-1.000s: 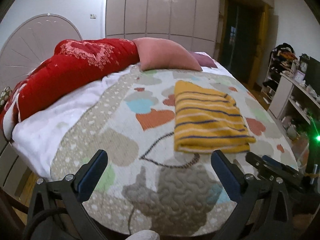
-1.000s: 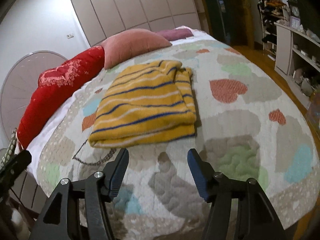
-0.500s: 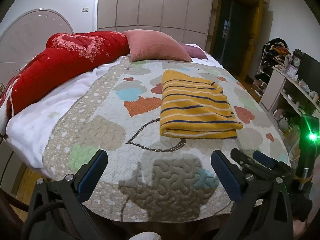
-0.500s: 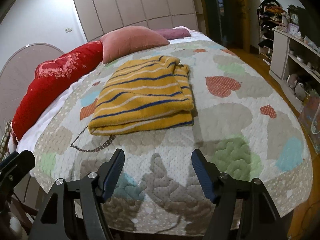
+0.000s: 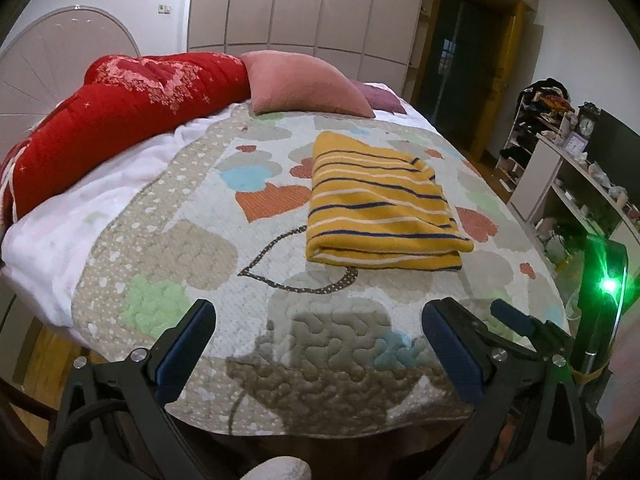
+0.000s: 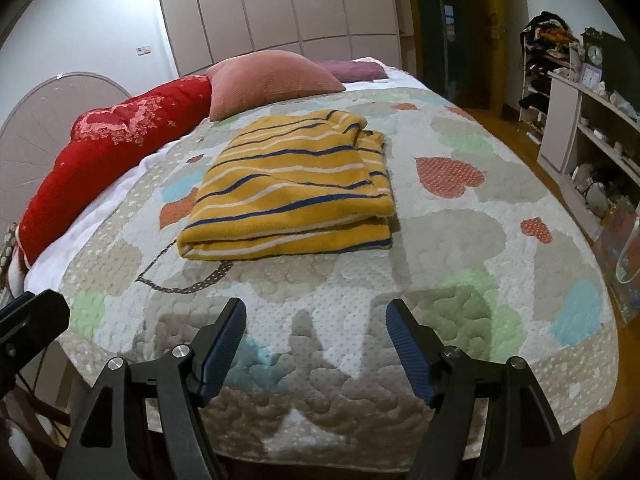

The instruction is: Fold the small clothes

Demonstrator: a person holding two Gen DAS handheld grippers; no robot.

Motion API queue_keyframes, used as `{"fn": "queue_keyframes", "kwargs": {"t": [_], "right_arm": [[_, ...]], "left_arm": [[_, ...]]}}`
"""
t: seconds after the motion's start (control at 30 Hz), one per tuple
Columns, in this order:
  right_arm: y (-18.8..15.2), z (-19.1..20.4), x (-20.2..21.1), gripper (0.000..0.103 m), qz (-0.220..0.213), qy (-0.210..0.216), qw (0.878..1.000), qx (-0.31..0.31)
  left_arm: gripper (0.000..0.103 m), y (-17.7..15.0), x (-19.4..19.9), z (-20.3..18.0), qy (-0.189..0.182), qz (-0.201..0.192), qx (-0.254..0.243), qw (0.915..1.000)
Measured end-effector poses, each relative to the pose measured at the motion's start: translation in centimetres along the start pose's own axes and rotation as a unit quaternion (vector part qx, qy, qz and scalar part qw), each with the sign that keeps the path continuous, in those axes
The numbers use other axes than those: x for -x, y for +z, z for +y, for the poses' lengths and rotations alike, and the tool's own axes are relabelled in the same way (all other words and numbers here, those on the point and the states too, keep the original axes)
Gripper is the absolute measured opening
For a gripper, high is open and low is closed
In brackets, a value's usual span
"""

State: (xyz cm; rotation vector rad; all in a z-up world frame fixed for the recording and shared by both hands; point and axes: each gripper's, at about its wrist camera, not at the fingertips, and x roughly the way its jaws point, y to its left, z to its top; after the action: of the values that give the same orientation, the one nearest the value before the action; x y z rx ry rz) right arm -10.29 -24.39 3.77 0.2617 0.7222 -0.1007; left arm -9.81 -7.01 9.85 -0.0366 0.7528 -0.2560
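Lying flat — sweater (image 6: 292,184) lengthwise toward pillows (image 6: 272,80)

A: What do the grippers look like?
B: The left gripper (image 5: 318,344) and right gripper (image 6: 316,340) share black angular frames, silver screws (image 6: 180,351) and ribbed blue pads (image 5: 182,356).
A: Any cables?
B: A black cable (image 5: 76,412) loops beside the left one.

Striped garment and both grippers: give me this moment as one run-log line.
striped garment: folded, flat on quilt | left gripper: open, empty, clear of garment | right gripper: open, empty, clear of garment
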Motion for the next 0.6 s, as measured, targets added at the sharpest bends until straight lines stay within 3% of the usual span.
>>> {"fn": "queue_keyframes", "kwargs": {"t": [0.6], "right_arm": [[-0.4, 0.3, -0.4, 0.079, 0.008, -0.008, 1.000, 0.003]], "left_arm": [[0.103, -0.8, -1.9, 0.2, 0.012, 0.052, 0.004, 0.9985]]}}
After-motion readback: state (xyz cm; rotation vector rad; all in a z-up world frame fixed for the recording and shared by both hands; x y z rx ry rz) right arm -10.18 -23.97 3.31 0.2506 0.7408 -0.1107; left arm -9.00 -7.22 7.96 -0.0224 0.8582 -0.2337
